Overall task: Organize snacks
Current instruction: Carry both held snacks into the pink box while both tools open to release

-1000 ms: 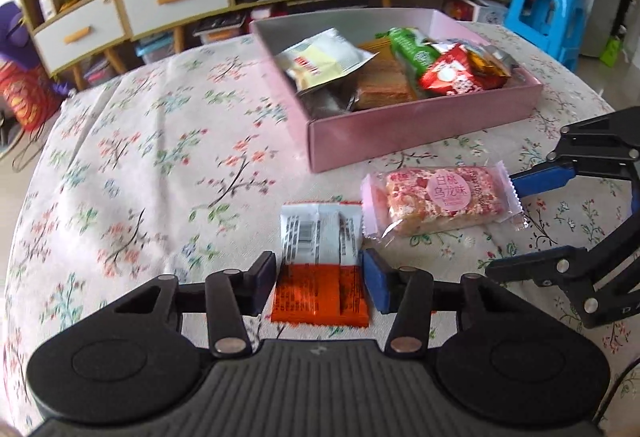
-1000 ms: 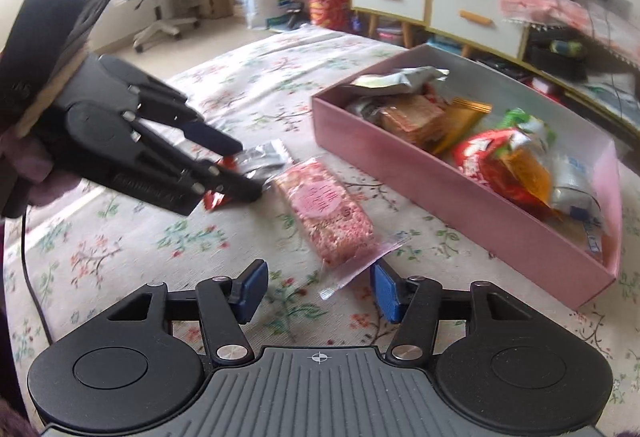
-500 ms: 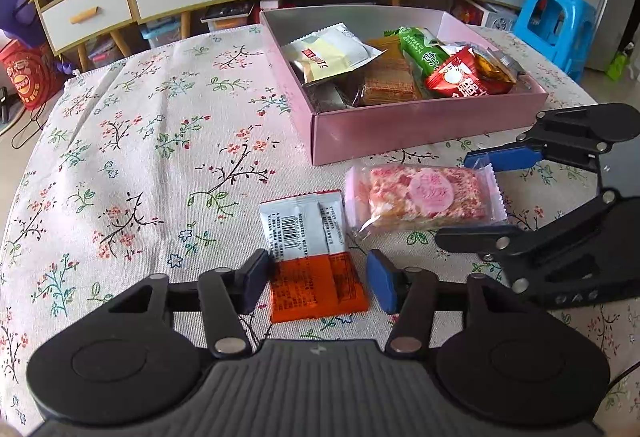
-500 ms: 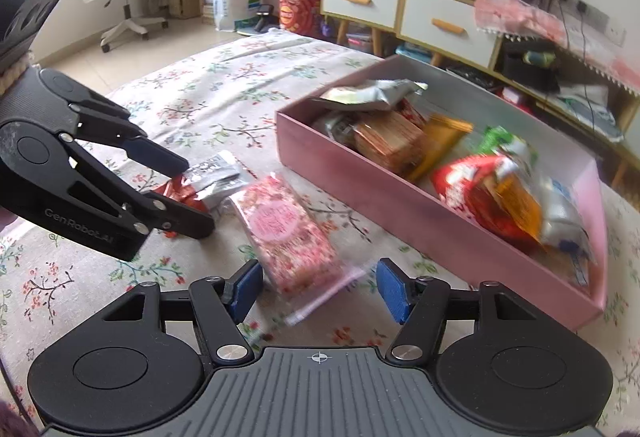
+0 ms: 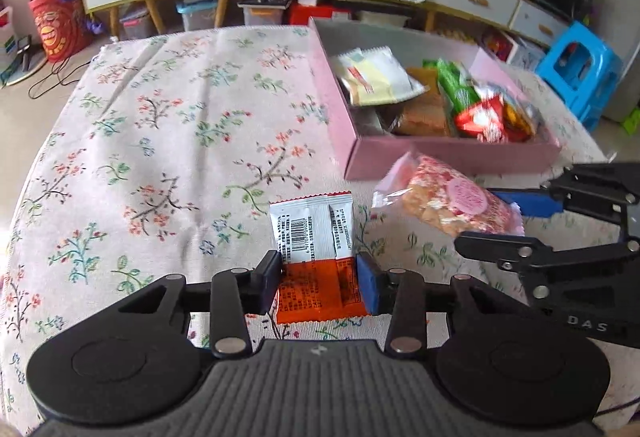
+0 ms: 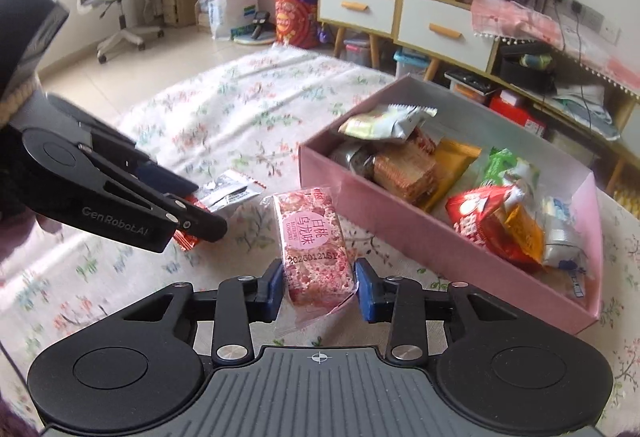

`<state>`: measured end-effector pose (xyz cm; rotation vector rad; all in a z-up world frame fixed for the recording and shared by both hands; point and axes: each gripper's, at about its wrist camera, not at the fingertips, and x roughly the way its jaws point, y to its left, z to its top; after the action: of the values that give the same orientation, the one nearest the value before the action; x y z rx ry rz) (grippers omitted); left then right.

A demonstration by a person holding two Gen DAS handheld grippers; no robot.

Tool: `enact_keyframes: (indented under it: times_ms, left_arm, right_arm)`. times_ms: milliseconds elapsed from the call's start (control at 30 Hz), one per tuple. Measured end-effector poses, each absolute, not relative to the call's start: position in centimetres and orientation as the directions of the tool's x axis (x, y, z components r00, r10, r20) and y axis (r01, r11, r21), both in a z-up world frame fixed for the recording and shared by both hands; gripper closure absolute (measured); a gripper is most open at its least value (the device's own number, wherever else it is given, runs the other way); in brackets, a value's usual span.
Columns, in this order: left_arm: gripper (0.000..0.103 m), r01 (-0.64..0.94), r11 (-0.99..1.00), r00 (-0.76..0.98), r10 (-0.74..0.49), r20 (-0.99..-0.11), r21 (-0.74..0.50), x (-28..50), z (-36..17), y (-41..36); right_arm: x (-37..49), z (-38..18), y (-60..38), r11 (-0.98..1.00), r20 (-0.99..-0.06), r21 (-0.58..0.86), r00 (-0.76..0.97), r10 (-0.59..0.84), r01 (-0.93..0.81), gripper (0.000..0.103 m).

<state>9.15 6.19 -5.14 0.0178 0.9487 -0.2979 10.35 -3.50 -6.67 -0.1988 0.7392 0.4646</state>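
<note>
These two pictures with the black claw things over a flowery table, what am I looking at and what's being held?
They are handheld grippers, one in each of a person's hands, each carrying a camera that looks along its two fingers. In the left one's view, the left gripper has just closed on an orange and white snack packet. In the right one's view, the right gripper has just closed on a pink rice-crisp bar. Both are on the floral tablecloth, beside a pink box already filled with snacks.

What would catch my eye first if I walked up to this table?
Probably the pink box on the flowered tablecloth, heaped with bright snack packets. In front of it, the right gripper has just closed on a pink rice-crisp bar, and the left gripper pinches an orange-and-white packet.
</note>
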Motion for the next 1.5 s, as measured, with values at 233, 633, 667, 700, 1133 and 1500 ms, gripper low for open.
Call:
enact_keyframes:
  times_ms: [233,633,667,700,1133,1500]
  left_arm:
    - [0.066,0.23,0.957,0.6,-0.283,-0.749,-0.178,9.3,-2.6,6.3]
    - [0.066,0.231,0.935,0.641,-0.355,-0.681,-0.27,11.5,-1.4,3.0]
    - [0.066,0.236,0.932,0.643,-0.363,-0.674,-0.277,11.6,-1.3,2.5]
    - [0.066,0.241,0.929,0.645,-0.37,-0.668,-0.281,11.8,-1.4,2.1]
    - [0.066,0.272,0.917,0.651,-0.399,-0.646,-0.292,15.1,-2.9,-2.8]
    - [0.066,0.256,0.929,0.683,-0.369,-0.631,-0.266,15.7,-3.9,-4.6]
  right_arm:
    - [10.0,-4.0,-5.0,0.913,-0.637,0.021,0.698,0.327,-0.408,0.067]
    - [12.2,-2.3,-10.1,0.971,-0.606,0.093,0.761,0.23,-0.22,0.067]
    - [12.5,-2.4,-10.7,0.975,-0.606,0.101,0.765,0.218,-0.198,0.068]
    - [12.7,-2.4,-11.2,0.978,-0.606,0.11,0.768,0.206,-0.175,0.067]
    - [16.1,-4.6,-18.4,0.964,-0.637,0.254,0.763,0.106,0.077,0.067]
    - [17.8,-5.8,-19.6,0.926,-0.628,0.355,0.767,0.131,0.132,0.067]
